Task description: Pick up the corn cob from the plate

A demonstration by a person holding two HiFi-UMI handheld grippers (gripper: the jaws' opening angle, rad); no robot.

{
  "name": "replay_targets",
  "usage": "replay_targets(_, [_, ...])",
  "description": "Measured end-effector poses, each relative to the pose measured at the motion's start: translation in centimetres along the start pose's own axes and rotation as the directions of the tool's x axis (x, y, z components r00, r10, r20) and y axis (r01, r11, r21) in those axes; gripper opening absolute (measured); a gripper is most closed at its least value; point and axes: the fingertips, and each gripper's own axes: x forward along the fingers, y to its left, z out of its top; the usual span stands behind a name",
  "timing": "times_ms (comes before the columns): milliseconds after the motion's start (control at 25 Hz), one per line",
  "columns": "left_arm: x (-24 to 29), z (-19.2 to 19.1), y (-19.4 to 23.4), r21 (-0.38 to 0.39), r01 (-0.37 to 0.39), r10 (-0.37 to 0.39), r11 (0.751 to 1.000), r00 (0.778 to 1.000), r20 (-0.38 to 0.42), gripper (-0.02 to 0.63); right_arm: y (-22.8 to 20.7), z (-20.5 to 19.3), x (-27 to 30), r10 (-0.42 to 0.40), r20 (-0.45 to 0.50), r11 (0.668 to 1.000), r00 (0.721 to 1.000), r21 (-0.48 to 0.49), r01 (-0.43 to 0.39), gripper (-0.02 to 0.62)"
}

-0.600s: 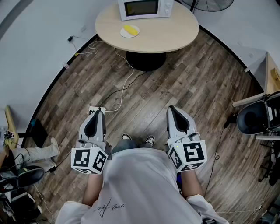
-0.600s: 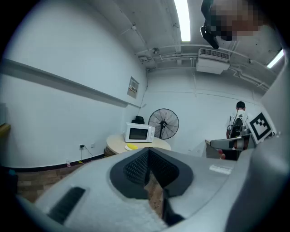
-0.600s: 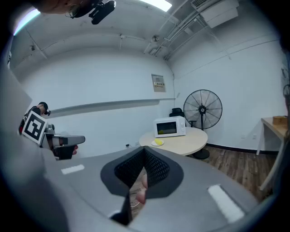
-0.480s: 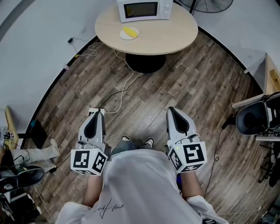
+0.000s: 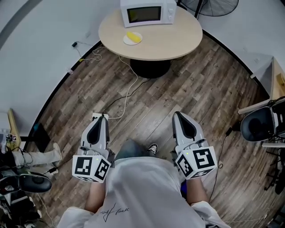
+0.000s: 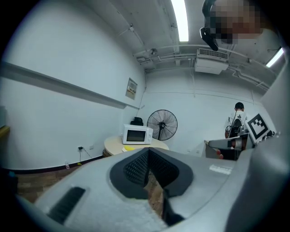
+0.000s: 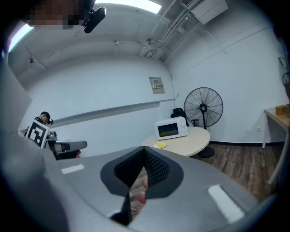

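Corn cob (image 5: 132, 36) lies on a small white plate (image 5: 127, 42). The plate sits on the round table (image 5: 173, 38), left part of the top as head view shows it. It's just in front of the microwave (image 5: 148, 12), which stands at the table's far edge. Cob is yellow, w/ no gripper touching it.

L gripper (image 5: 102, 117) & R gripper (image 5: 177, 115) are both well apart from the table, on its near side. They're held low over the wood floor (image 5: 191, 93), close to the person's body, side by side w/ a gap btwn them. Noses aim roughly toward the table, marker cubes at the back ends.

L gripper view: jaws together, pads meeting at the tip, nothing btwn them. Table & microwave show small beyond the tip.

R gripper view: same, jaws closed tip to tip, empty. Table, microwave & plate w/ the cob lie ahead, a bit right of the tip.

Standing fan (image 5: 213, 5) is behind the table, on its right side. A white cable (image 5: 129, 85) runs over the floor from the table's left front toward the L gripper. Dark chair (image 5: 258, 127) stands well right of the table, on the near side.
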Motion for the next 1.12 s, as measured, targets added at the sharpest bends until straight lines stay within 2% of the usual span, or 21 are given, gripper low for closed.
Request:
replay_targets(160, [1.2,0.7,-0.5,0.009,0.01,-0.01,1.0,1.0,-0.002,-0.003,-0.5,0.7,0.6,0.012,0.0,1.0,1.0,-0.007,-0.012,0.012])
replay_targets(360, [3.7,1.7,0.1,0.017,0.015,-0.015,1.0,1.0,0.001,-0.004,-0.4,1.8,2.9,0.076,0.016,0.997,0.997,0.003,-0.076,0.009])
replay_targets(640, [9.2,2.4,1.5,0.031,0.046,-0.046,0.998,0.999,-0.025,-0.009,-1.8,3.3,7.6,0.052,-0.003,0.997,0.999,-0.048,-0.052,0.009])
replay_targets(840, [13.2,3.1,2.6,0.029,0.064,-0.063,0.998,0.997,-0.034,-0.009,-2.6,3.8,11.7,0.067,-0.041,0.996,0.997,-0.048,-0.069,0.011])
replay_targets(1120, [17.9,5.1,5.4,0.028,0.092,-0.091,0.995,0.995,-0.049,-0.009,-3.0,5.5,17.2,0.051,-0.044,0.998,0.998,-0.037,-0.052,0.011])
